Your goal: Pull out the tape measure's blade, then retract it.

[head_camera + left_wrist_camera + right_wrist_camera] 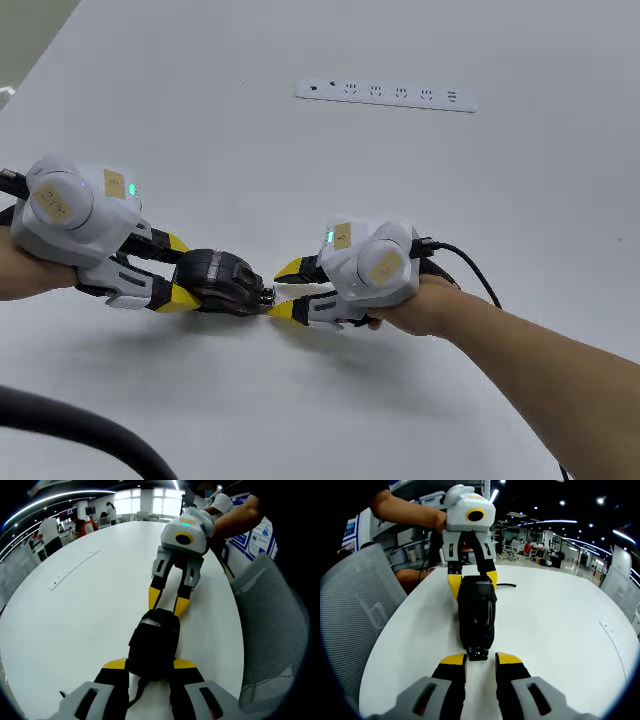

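Holding the tape measure [225, 282] steady comes first: my left gripper [180, 270] has its jaws pinching the black, rounded, rubbery-looking case by its sides, low over the smooth white bench [300, 150]. My right gripper [287, 290], at three o'clock of the case, has its jaws spread either side of the small hook [478, 654]. I should close squarely on that thin tab, then draw straight and level.

Tape measure [154, 640] apparently between left tongs [150, 664]
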